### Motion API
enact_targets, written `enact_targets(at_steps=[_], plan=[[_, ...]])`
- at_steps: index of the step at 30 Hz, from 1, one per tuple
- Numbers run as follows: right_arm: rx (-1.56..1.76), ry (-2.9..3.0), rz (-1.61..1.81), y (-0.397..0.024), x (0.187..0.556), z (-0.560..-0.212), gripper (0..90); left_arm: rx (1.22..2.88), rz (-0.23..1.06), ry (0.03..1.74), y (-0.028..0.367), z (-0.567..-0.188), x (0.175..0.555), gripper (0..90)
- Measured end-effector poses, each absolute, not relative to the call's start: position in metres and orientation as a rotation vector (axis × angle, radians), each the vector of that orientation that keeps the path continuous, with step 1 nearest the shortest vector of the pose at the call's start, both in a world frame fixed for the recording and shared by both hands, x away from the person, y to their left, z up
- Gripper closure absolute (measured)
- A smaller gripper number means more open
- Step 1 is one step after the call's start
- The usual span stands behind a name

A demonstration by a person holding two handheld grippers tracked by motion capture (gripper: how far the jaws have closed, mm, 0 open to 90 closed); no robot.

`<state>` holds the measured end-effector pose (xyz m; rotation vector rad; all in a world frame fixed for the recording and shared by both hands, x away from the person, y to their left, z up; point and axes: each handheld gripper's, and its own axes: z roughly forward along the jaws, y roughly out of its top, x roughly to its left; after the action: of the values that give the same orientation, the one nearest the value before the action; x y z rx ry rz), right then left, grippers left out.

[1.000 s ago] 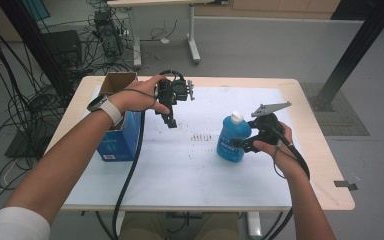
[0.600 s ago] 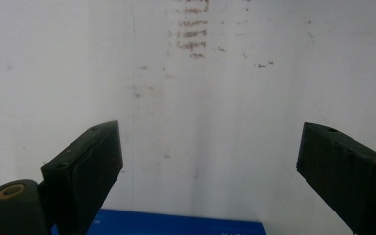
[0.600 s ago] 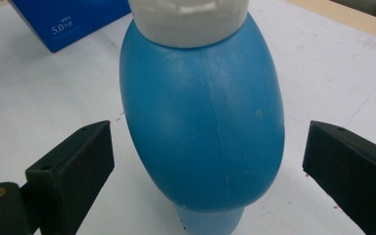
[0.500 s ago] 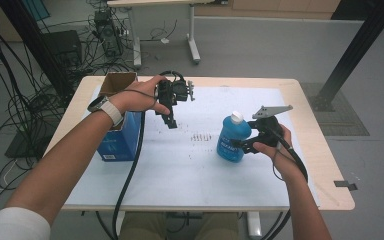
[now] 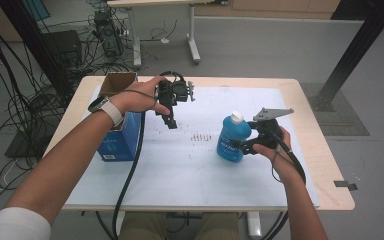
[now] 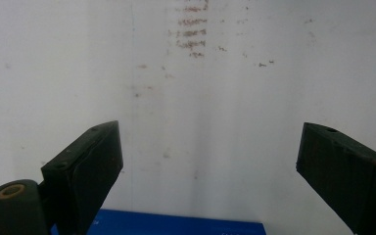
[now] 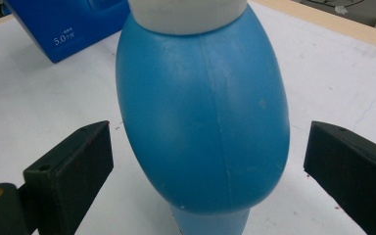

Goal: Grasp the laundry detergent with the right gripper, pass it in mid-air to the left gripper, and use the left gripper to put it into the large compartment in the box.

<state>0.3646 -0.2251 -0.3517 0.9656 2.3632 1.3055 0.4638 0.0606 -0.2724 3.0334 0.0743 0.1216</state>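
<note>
Between released right tongs (image 7: 208, 161), blue bottle (image 7: 203, 112), untouched; left tongs (image 6: 208, 161) likewise released.

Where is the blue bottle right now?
In the high view the blue bottle stands upright right of centre on the white mat, between the open jaws of the right gripper, untouched.
</note>
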Motion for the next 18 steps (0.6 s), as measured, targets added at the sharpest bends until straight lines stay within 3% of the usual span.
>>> enact_targets(at_steps=[18], plan=[[0.968,2.301,1.371,-0.226,0.363,-0.364,3.2,3.04,0.117,0.079,0.063,-0.275,0.463,10.4]])
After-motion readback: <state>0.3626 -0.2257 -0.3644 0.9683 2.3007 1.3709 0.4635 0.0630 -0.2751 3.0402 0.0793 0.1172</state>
